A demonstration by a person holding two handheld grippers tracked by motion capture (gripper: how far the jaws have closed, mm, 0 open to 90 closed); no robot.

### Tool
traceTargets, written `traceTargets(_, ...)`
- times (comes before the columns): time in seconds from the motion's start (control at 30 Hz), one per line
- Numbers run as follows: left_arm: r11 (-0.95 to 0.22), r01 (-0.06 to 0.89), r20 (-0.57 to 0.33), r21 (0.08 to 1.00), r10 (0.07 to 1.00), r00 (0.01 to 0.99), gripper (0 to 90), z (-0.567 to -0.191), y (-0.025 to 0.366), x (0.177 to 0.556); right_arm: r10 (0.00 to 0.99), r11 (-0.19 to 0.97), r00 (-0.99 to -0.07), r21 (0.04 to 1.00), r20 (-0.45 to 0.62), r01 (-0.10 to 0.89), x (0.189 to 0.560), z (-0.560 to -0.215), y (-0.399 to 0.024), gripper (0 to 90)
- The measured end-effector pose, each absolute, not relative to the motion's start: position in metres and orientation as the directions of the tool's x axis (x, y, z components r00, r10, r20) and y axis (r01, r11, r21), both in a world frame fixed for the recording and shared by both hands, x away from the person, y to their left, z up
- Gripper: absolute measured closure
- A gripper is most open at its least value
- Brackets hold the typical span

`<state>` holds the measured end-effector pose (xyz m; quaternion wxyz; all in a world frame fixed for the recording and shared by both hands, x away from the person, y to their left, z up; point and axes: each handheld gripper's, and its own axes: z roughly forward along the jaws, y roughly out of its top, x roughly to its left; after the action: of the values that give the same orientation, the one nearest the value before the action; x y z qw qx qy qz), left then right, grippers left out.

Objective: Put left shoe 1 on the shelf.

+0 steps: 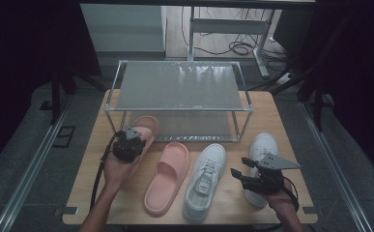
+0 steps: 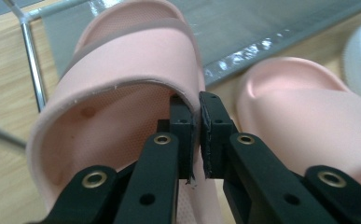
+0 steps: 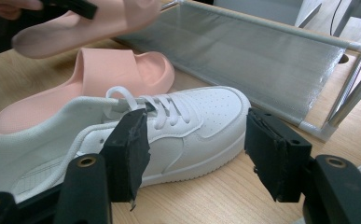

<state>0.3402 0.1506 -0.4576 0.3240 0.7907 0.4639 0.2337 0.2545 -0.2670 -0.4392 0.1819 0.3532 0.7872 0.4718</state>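
My left gripper (image 1: 132, 135) (image 2: 195, 106) is shut on the strap edge of a pink slipper (image 1: 145, 126) (image 2: 122, 79). The slipper is lifted off the table, its toe toward the lower shelf of the shoe rack (image 1: 177, 86). A second pink slipper (image 1: 167, 177) (image 3: 108, 74) lies flat on the table beside a white sneaker (image 1: 205, 180) (image 3: 197, 119). My right gripper (image 1: 240, 166) (image 3: 194, 122) stands open, level, its jaws wide apart in front of that sneaker and touching nothing. Another white sneaker (image 1: 263, 147) lies to the right, partly hidden by the right hand.
The rack (image 3: 267, 56) has two grey mesh shelves in a metal frame and stands at the back of the wooden table (image 1: 291, 140). Both shelves are bare. Dark floor, rails and cables surround the table.
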Motion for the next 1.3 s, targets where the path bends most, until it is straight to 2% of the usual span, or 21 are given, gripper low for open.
traceTargets(0.53, -0.411, 0.570, 0.141, 0.712, 0.878, 0.457, 85.0, -0.472, 0.113, 0.388, 0.731, 0.298, -0.681, 0.873, 0.052, 0.386, 0.255, -0.439, -0.270, 40.3)
traceTargets(1.13, -0.390, 0.585, 0.134, 0.711, 0.892, 0.431, 84.0, -0.493, 0.103, 0.405, 0.734, 0.296, -0.677, 0.873, 0.051, 0.387, 0.256, -0.439, -0.272, 40.3)
traceTargets(1.23, -0.398, 0.579, 0.154, 0.712, 0.892, 0.425, 80.8, -0.494, 0.102, 0.405, 0.734, 0.296, -0.677, 0.874, 0.050, 0.386, 0.256, -0.439, -0.272, 40.3)
traceTargets(1.3, -0.403, 0.597, 0.153, 0.693, 0.893, 0.424, 71.1, -0.492, 0.102, 0.403, 0.735, 0.294, -0.676, 0.875, 0.050, 0.384, 0.256, -0.439, -0.272, 40.3)
